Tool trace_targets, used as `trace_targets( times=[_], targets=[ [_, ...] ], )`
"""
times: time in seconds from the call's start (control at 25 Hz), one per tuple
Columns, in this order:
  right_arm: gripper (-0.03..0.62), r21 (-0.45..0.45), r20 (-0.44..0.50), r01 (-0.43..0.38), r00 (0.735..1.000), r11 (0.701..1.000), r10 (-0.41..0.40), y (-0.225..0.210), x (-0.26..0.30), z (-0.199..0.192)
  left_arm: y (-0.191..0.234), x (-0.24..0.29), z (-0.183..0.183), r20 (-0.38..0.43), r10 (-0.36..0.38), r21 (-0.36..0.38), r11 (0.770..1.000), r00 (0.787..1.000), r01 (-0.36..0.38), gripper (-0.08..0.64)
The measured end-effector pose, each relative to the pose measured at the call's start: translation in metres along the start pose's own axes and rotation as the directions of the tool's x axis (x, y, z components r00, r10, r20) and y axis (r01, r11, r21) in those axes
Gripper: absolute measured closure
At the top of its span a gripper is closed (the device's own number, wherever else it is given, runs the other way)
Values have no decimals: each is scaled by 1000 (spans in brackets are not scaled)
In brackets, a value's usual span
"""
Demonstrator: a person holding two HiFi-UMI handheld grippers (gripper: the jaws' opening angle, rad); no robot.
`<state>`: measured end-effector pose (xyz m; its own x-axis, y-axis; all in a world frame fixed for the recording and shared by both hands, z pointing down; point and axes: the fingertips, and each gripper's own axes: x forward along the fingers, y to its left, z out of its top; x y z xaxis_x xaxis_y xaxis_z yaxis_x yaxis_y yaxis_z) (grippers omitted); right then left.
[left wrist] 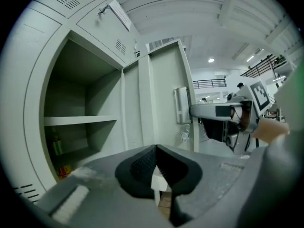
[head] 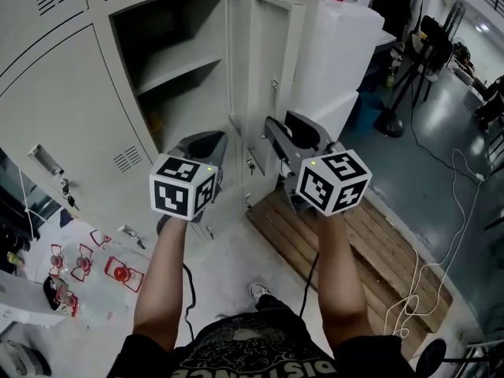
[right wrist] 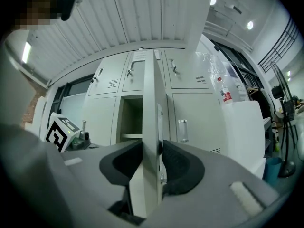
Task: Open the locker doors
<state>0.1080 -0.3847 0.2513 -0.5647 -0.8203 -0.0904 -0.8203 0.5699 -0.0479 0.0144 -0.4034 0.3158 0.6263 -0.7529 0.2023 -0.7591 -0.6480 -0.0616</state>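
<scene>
The tall grey locker door [head: 264,69] stands swung open beside its bare compartment [head: 169,69] with one shelf. My right gripper [head: 277,124] reaches its edge from the front. In the right gripper view the door's edge [right wrist: 151,103] runs straight up between the dark pads [right wrist: 178,163], which close against both faces. My left gripper [head: 211,142] hovers just left of it, in front of the open compartment. In the left gripper view its jaws [left wrist: 156,148] meet with nothing held, and the door [left wrist: 166,94] and the right gripper [left wrist: 216,112] show ahead.
Closed locker doors [head: 63,109] with latches fill the left. A white cabinet [head: 346,46] stands right of the open door, a wooden pallet [head: 362,242] below it. Cables [head: 441,266] trail on the floor at right. A plastic bag [head: 102,270] lies at lower left.
</scene>
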Motion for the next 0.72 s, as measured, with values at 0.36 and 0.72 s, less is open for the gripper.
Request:
trace_targets(
  times=[0.36,0.72],
  targets=[
    [492,5,5,78,997,997,-78,-61,-16,6,-30,52,17,13,-61,14,998,998,60,557],
    [497,0,-1,102,995,995,-102,-109,-17,8,-43,91,26,15,-76,18,997,997,76,557]
  ],
)
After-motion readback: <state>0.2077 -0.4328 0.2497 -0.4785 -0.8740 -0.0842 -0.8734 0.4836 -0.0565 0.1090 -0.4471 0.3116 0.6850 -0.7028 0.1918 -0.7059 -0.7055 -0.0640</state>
